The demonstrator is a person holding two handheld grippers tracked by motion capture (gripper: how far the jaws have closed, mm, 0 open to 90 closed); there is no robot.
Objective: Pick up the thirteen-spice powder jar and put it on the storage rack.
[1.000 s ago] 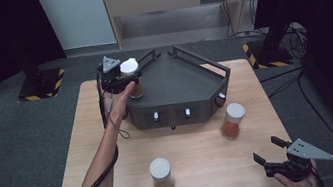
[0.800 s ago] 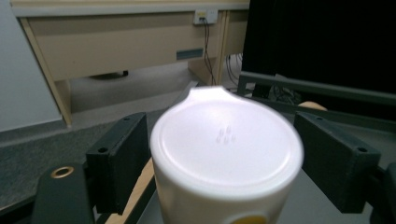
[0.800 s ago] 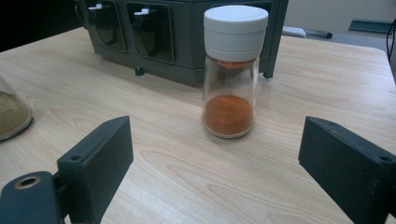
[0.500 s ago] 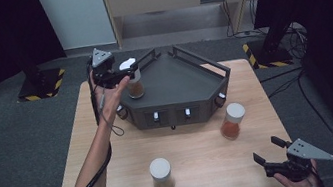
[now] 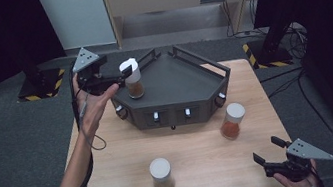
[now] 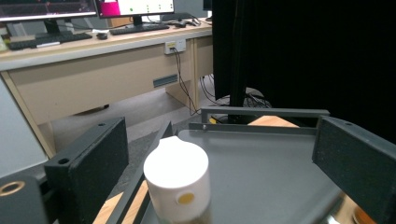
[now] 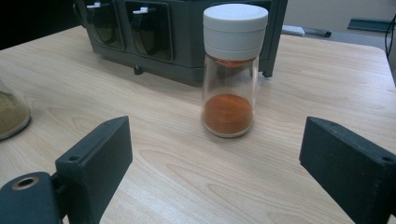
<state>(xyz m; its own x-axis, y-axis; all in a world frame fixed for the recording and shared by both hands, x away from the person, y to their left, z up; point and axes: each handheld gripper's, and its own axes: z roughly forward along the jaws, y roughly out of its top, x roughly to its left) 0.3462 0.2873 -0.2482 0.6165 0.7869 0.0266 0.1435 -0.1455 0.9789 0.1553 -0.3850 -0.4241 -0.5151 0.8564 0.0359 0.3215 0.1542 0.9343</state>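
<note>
A white-capped spice jar (image 5: 133, 78) of brown powder stands on the left corner of the dark grey rack (image 5: 183, 83). My left gripper (image 5: 117, 80) is just left of it, open. In the left gripper view the jar (image 6: 177, 182) sits between the wide-apart jaws, nearer the left one, touching neither. A jar of orange powder (image 5: 232, 121) stands on the table right of the rack. My right gripper (image 5: 266, 150) hovers open at the front right corner, and its view shows that orange jar (image 7: 231, 70) ahead between its open jaws, well beyond them.
A third jar (image 5: 161, 175) with greenish-brown powder stands near the table's front edge, seen also at the jar's base (image 7: 11, 112). The rack has raised rails (image 5: 200, 60) and knobs on its front face (image 5: 172, 115). The wooden table (image 5: 114, 162) is bordered by dark floor.
My left hand and gripper have drawn back to the left and upward from the white-capped jar, which stays on the rack. The right gripper has not moved.
</note>
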